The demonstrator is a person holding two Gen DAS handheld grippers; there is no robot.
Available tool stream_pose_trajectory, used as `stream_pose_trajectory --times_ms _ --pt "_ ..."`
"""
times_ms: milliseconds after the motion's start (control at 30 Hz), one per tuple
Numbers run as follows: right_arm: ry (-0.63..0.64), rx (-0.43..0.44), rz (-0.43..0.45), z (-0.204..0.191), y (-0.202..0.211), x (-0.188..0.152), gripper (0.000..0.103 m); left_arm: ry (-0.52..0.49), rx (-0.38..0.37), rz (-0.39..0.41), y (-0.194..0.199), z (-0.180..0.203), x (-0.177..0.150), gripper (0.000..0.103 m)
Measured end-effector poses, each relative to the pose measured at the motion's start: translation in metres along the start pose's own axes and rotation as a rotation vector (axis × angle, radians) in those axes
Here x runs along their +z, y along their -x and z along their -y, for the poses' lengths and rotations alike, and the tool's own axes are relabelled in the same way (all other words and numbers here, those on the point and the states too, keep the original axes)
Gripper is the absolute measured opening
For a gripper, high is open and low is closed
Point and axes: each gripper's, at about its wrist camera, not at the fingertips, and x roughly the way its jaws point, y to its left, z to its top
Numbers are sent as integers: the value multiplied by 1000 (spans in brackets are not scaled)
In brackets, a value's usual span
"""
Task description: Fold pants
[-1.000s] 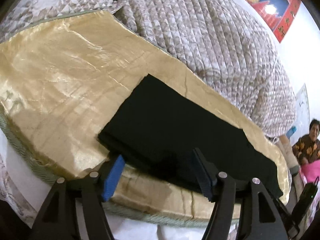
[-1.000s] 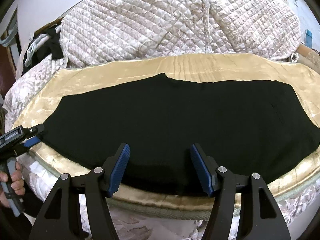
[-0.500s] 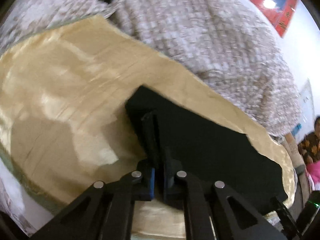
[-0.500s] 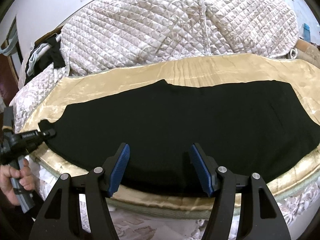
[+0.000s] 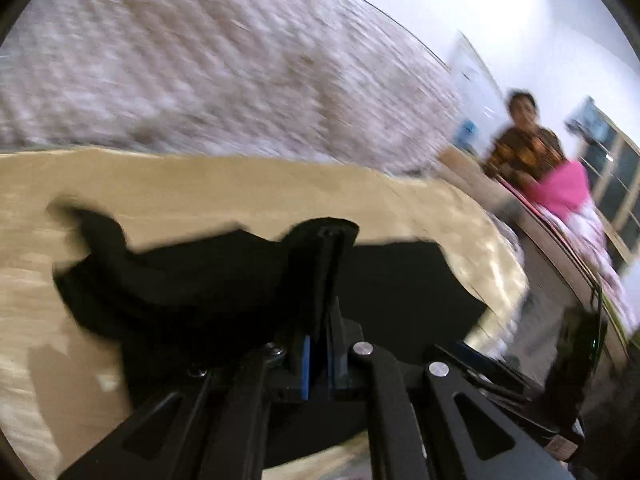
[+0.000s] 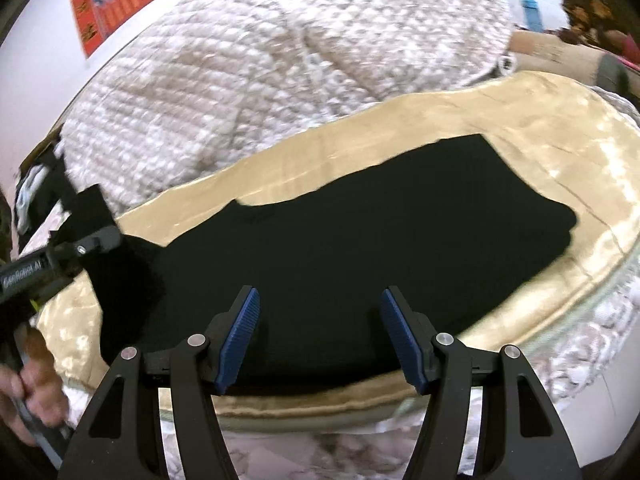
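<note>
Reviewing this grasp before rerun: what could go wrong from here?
1. The left gripper pinches only an edge of the pants; the cloth may slip out mid-lift.
2. The right gripper is open and holds nothing down, so the whole garment may drag across the gold sheet instead of folding.

Right hand-held gripper [image 6: 320,330] with black struts, silver rivets, ribbed blue pads [image 6: 240,334], left hand-held gripper [image 5: 318,354] alike, white lettering, bare fingers [image 6: 38,384]

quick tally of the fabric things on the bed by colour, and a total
black: 1, the pants, one end clamped in the left gripper
gold: 1, the satin cover
pale patterned: 1, the quilt
total: 3
</note>
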Motion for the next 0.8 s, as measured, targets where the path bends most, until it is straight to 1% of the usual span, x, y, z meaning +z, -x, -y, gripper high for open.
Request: stream_pose_trajectory --times_ms 100,167,233,267,333,400,467,500,533,633,667,733,767,800 --pt "-52 -23 -13 16 -1 2 64 -6 -63 -115 -36 14 -24 7" --pt "-84 -24 -17 24 -1 4 63 -7 -80 -178 -51 14 -40 7" --pt "-103 -19 -17 27 -1 4 63 -22 -82 -184 -51 14 -50 7" --pt "-104 -16 -16 28 0 4 63 -18 -99 -185 -48 13 -50 7" --pt "-101 -11 -12 26 0 6 63 2 -139 -200 -40 9 -46 13" --pt "-94 7 -13 24 -1 9 64 -4 -186 -204 -28 10 -43 29" --pt "-90 31 -21 22 -2 11 64 -13 -236 -184 -10 9 -37 42" --pt "-91 45 -29 20 -4 11 64 -17 -264 -180 -3 8 -36 43" --pt "-89 58 -41 19 -6 12 64 -23 -270 -175 4 4 -33 43" --pt "-36 94 -60 8 -6 18 64 -47 -215 -121 26 -11 -18 43" --pt "-10 105 -58 4 -5 20 64 -40 -172 -97 31 -20 -11 43" --pt "85 151 -58 -14 -4 23 64 -16 -95 -61 36 -38 2 43" --pt "168 183 -61 -29 -5 23 64 4 -58 -41 39 -51 8 43" --pt "225 194 -66 -39 -6 21 64 20 -11 -28 42 -62 12 43"
